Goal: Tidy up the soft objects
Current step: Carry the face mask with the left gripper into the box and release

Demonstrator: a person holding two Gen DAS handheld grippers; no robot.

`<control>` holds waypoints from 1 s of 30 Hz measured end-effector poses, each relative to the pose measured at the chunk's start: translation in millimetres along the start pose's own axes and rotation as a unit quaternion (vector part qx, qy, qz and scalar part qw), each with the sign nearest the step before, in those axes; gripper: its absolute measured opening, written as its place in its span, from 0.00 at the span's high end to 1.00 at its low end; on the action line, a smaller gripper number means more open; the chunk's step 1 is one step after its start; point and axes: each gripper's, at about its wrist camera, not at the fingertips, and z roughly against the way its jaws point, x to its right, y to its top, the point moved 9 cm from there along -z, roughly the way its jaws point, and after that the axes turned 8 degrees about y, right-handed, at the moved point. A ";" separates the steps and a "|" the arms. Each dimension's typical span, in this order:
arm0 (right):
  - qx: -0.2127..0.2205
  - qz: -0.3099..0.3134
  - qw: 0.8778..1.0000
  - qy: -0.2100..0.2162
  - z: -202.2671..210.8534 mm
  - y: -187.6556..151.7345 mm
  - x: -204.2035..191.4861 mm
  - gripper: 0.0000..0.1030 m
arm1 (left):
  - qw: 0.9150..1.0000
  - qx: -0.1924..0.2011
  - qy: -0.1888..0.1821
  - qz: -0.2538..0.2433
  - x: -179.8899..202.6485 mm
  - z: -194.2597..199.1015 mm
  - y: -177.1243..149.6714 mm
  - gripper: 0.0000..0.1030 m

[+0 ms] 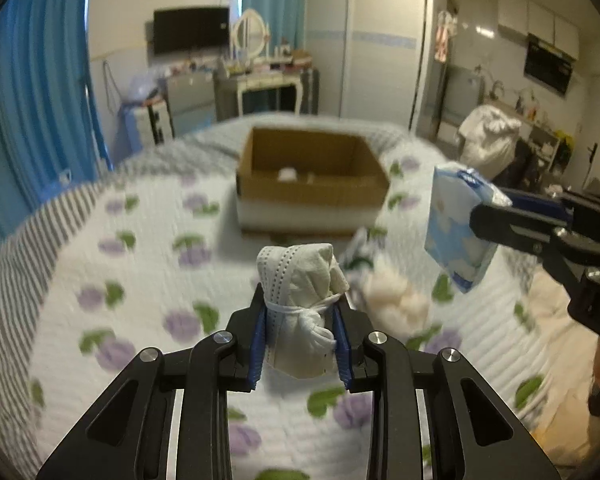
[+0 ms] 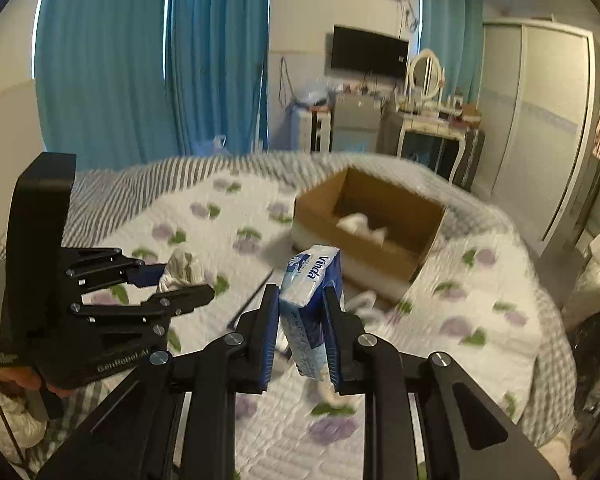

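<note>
Cardboard box (image 1: pixel 314 176) sits open on the bed (image 1: pixel 140 264), upper centre of frame, ahead of both grippers. Left hand-held gripper (image 1: pixel 300 336) clamps a tied face-mask bundle (image 1: pixel 300 300); right hand-held gripper (image 2: pixel 302 336) pinches an upright tissue pack (image 2: pixel 310 300), seemingly nearer.

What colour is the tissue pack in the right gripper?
The tissue pack is light blue and white with a darker blue top; the right wrist view shows it best.

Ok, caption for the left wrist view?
Left gripper holds a rolled mask above the bed, box ahead.
</note>
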 end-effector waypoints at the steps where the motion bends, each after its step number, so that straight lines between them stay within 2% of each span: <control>1: 0.007 0.002 1.000 -0.003 3.7 7.7 2.5 0.80 | 1.000 0.007 0.000 0.000 -1.5 2.1 8.8 0.73; 6: 0.042 0.006 0.999 -0.014 17.0 57.3 25.0 0.80 | 0.998 0.052 0.020 -0.002 -8.5 8.1 68.5 0.73; 10: 0.066 -0.001 0.998 -0.017 18.9 98.2 50.6 0.80 | 0.997 0.068 0.024 -0.003 -13.2 -0.8 108.1 0.73; 13: 0.072 -0.004 0.997 -0.021 7.1 126.2 71.9 0.80 | 0.997 0.076 0.031 -0.015 -12.1 -20.2 138.3 0.73; 16: 0.068 -0.013 0.997 -0.027 -20.9 148.0 101.0 0.80 | 0.997 0.069 0.022 -0.012 -8.9 -46.7 157.2 0.73; 20: 0.044 -0.033 0.998 -0.020 -68.9 148.7 131.4 0.80 | 0.999 0.048 0.013 -0.007 -4.7 -103.5 170.9 0.73; 25: -0.006 -0.047 0.999 -0.018 -134.9 117.1 163.6 0.80 | 1.000 0.009 0.013 -0.021 7.9 -173.0 163.8 0.73; 30: -0.031 -0.082 0.996 -0.024 -176.4 91.5 203.7 0.80 | 0.999 -0.003 0.015 -0.032 18.9 -216.7 154.5 0.71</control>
